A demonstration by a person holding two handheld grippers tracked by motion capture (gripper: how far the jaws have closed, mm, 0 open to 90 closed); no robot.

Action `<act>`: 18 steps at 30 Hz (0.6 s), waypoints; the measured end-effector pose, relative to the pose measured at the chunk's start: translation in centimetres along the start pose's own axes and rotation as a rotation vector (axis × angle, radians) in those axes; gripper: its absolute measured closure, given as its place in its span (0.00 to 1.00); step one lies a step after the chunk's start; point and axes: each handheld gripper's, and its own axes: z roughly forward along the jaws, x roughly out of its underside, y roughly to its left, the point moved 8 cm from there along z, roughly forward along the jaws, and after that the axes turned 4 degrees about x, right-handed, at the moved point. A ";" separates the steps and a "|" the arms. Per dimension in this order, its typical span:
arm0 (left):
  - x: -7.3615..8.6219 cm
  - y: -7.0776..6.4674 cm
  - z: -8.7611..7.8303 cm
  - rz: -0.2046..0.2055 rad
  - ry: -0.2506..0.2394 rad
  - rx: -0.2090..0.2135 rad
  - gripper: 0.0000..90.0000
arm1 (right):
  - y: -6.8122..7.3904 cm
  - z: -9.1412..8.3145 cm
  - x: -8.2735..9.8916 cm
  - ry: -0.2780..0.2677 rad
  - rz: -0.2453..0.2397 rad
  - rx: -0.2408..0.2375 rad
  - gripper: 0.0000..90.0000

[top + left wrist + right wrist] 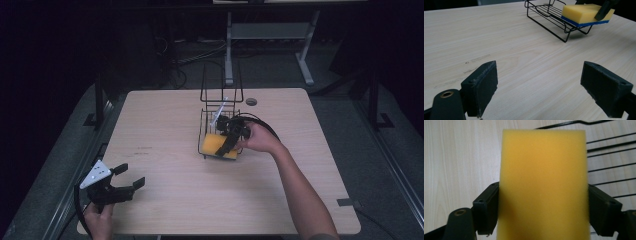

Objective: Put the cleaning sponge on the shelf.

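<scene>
Sponge (219, 145) sits at wire rack's (220, 106) front edge, pinched across its width by right gripper (231, 141) jaws for control. Left gripper (127, 181) idles wide open near table (165, 200) corner.

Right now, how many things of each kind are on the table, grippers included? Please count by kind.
Sponges: 1, the yellow sponge with a blue underside, clamped between the right gripper's jaws at the rack.
Wire racks: 1, the black wire rack.
Grippers: 2, the left gripper, open near the table's corner, and the right gripper.
Total: 4
</scene>
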 end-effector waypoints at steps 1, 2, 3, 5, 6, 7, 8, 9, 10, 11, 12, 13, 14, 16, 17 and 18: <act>0.0 0.0 0.0 0.002 0.000 -0.001 0.15 | 0.0 0.0 -0.1 -0.006 -0.003 -0.005 0.24; 0.0 0.0 0.0 0.003 0.000 -0.002 0.15 | 0.0 0.0 -0.2 -0.004 -0.006 -0.006 0.24; 0.0 0.0 0.0 0.002 0.002 -0.002 0.15 | -0.1 0.0 -0.2 0.001 -0.009 -0.001 0.24; 0.1 0.1 0.0 0.002 0.005 -0.001 0.15 | -0.2 0.0 -0.3 0.018 -0.013 0.008 0.24; 0.1 0.1 0.0 0.003 0.005 -0.002 0.15 | -0.3 0.0 -0.4 0.015 -0.016 0.009 0.24; 0.0 0.1 0.0 0.001 0.000 -0.002 0.15 | -0.4 0.0 -0.6 0.001 -0.006 -0.008 0.24; 0.0 0.1 0.0 0.001 0.000 -0.002 0.15 | -0.4 0.0 -0.6 0.001 -0.006 -0.008 0.24; 0.0 0.0 0.0 0.001 0.000 -0.003 0.15 | -0.6 0.1 -0.5 0.003 0.000 -0.007 0.24; 0.0 0.0 0.0 0.002 0.000 -0.003 0.15 | -0.6 0.1 -0.5 0.003 0.000 -0.007 0.24; 0.0 0.0 0.0 0.002 0.001 -0.003 0.15 | -0.7 0.1 -0.5 0.005 0.000 -0.010 0.24; 0.0 0.0 0.0 0.003 0.003 -0.001 0.15 | -1.0 0.2 -0.3 0.017 0.004 -0.006 0.24; 0.0 0.0 0.0 0.002 0.003 0.000 0.15 | -1.2 0.2 -0.2 0.027 0.006 0.001 0.24; 0.0 0.0 0.0 0.002 0.003 0.000 0.15 | -1.4 0.1 -0.3 0.024 0.010 -0.001 0.24; 0.0 0.0 0.1 0.004 0.004 0.000 0.15 | -1.5 0.1 -0.3 0.022 0.012 -0.001 0.24; 0.0 0.0 0.1 0.005 0.005 0.000 0.15 | -1.6 0.0 -0.4 0.024 0.012 -0.001 0.24; 0.1 0.0 0.1 0.006 0.006 0.001 0.15 | -2.0 -0.1 -0.6 0.028 0.016 0.003 0.24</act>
